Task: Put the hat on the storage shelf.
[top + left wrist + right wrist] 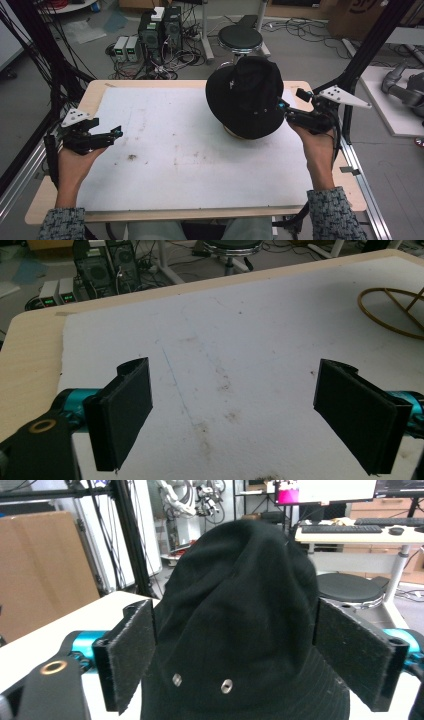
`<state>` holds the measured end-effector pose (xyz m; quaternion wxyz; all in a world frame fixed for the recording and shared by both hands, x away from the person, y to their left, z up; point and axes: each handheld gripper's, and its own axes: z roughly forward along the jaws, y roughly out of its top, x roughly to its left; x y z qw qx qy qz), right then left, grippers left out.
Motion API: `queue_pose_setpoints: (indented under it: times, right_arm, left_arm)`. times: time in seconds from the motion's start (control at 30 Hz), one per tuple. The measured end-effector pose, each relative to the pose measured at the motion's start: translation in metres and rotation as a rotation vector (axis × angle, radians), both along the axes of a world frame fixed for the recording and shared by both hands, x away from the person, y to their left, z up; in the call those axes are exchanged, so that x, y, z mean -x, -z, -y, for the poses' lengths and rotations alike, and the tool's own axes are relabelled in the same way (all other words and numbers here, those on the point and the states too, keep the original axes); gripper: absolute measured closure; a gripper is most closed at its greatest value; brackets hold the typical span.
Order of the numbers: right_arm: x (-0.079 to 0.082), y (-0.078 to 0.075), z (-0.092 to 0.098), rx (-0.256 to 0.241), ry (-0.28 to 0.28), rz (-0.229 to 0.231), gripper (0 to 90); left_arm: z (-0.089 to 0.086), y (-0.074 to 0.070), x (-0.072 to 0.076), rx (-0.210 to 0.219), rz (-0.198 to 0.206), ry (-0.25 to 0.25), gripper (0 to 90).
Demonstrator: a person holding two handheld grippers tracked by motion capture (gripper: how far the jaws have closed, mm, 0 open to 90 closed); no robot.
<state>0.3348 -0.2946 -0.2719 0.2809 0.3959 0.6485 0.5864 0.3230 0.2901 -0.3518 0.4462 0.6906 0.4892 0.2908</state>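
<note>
A black bucket hat [245,97] sits upright over a gold wire stand [395,315] at the back right of the white mat [175,150]. My right gripper [286,111] is open at the hat's right side. In the right gripper view its two padded jaws stand either side of the hat [235,605], level with the crown just above the brim, and I cannot tell whether the pads touch the cloth. My left gripper [117,132] hovers open over the mat's left edge, far from the hat, with nothing between its fingers [122,415].
The mat covers most of a wooden table [95,90] and carries a few brown stains [132,157]. Black frame posts [360,55] rise at both sides. Beyond the far edge stand a round stool [240,37] and computer boxes [160,30] with cables.
</note>
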Motion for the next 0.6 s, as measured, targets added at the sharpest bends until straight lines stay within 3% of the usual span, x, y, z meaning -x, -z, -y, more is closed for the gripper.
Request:
queue_pose_setpoints:
  times: [0.33,0.6]
  right_arm:
    - [0.027,0.026,0.003,0.003,-0.035,-0.006,11.8]
    - [0.039,0.057,0.006,0.031,-0.074,-0.033,11.7]
  left_arm:
    - [0.0,0.002,-0.001,0.003,-0.006,0.001,16.0]
    - [0.001,0.004,-0.002,0.0,-0.013,0.008,16.0]
